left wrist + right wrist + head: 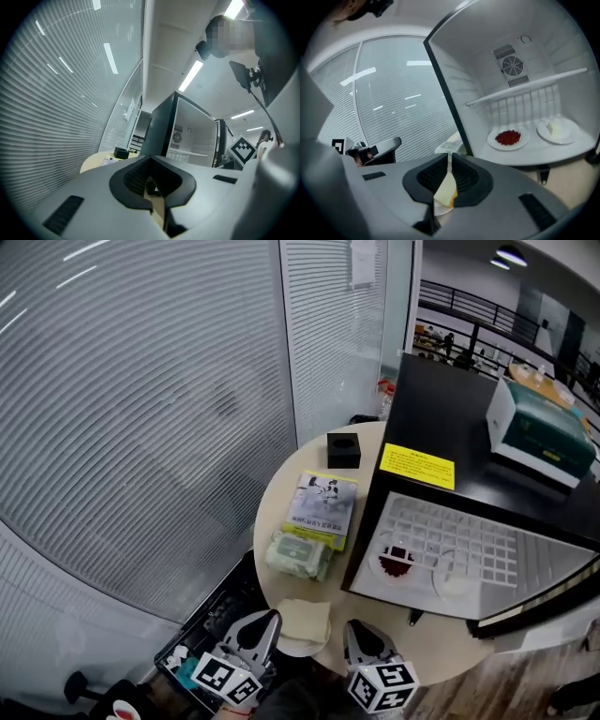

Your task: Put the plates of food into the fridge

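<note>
A white plate with a slice of toast (302, 622) sits at the near edge of the round table (281, 493). My left gripper (265, 620) is just left of its rim and my right gripper (354, 629) just right of it; both look shut. In the right gripper view the toast (445, 192) shows below the closed jaws of that gripper (449, 161). The left gripper (151, 185) points level at the black fridge (161, 131). The fridge (441, 409) stands open. On its bottom shelf are a plate of red food (396, 561) (508, 138) and a plate of pale food (457, 577) (557, 129).
The open fridge door (544, 601) swings out at the right. On the table lie a black box (343, 449), a booklet (323, 507) and a green packet (298, 556). A green-and-white machine (539, 432) sits on the fridge. Blinds close off the left; a black crate (202, 634) is below.
</note>
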Action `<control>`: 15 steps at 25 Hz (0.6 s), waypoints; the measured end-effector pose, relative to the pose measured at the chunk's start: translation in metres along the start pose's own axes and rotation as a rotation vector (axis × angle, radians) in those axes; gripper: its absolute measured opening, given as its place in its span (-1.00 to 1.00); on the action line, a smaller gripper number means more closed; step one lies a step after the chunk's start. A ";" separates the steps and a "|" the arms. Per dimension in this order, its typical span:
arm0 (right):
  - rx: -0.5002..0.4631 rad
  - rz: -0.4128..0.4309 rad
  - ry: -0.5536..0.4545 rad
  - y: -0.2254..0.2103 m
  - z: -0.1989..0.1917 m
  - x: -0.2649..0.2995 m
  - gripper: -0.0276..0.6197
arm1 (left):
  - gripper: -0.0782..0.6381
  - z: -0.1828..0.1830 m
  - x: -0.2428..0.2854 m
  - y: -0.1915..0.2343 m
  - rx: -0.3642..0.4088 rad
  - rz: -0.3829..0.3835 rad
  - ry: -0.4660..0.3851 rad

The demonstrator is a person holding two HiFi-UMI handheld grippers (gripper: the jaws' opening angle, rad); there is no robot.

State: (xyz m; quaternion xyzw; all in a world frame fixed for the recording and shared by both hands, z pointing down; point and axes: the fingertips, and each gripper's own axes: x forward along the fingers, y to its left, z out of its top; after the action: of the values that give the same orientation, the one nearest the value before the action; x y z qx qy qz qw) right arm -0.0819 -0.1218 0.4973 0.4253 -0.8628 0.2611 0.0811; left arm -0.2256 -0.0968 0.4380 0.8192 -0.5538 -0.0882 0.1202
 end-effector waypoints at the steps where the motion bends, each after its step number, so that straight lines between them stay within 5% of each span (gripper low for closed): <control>1: 0.039 0.010 0.029 0.004 -0.011 0.004 -0.88 | -0.81 -0.003 -0.005 0.006 -0.002 0.018 0.003; 9: 0.243 0.072 0.211 0.042 -0.086 0.016 -0.88 | -0.81 -0.050 -0.026 0.035 -0.030 0.069 0.079; 15: 0.503 0.061 0.351 0.065 -0.143 0.011 -0.76 | -0.81 -0.079 -0.032 0.044 -0.053 0.054 0.161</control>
State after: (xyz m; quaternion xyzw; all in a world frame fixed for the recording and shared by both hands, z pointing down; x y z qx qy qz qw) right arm -0.1506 -0.0227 0.5984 0.3542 -0.7562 0.5383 0.1133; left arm -0.2542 -0.0748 0.5265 0.8050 -0.5615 -0.0334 0.1885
